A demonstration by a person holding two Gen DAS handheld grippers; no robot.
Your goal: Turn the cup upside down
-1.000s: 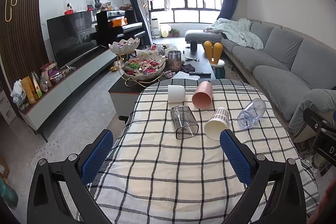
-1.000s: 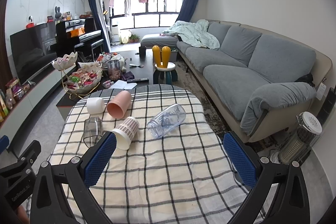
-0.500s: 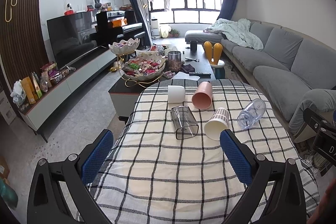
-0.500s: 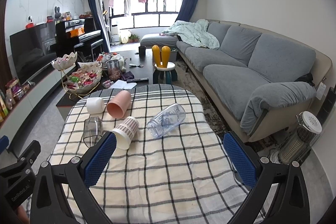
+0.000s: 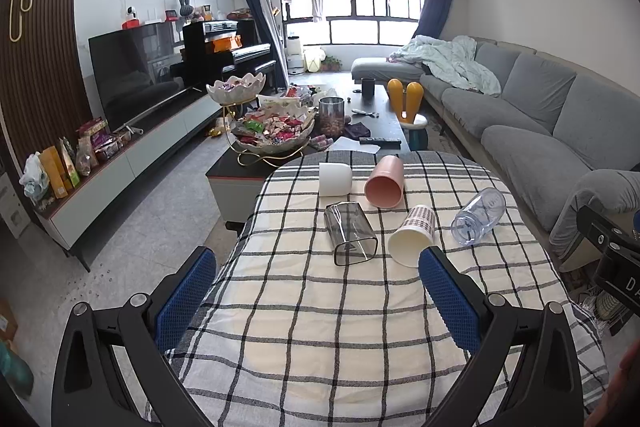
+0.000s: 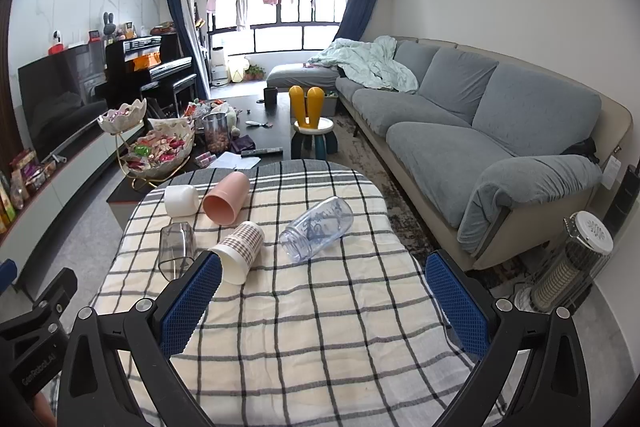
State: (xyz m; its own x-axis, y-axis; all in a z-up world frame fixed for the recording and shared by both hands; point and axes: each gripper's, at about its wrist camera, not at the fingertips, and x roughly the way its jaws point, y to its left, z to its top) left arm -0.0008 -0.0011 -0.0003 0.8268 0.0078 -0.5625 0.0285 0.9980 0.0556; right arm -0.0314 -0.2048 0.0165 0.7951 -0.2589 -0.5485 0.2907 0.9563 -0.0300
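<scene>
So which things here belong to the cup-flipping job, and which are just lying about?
Belongs to the job:
white cup, pink cup, smoky clear cup, checked paper cup, clear plastic bottle, all lying on their sides on the checked tablecloth; left gripper and right gripper, both open and empty.

Just lying about:
snack bowls, remote control, yellow-eared stool, grey sofa.

Two forward views, shared table (image 5: 320,307)
</scene>
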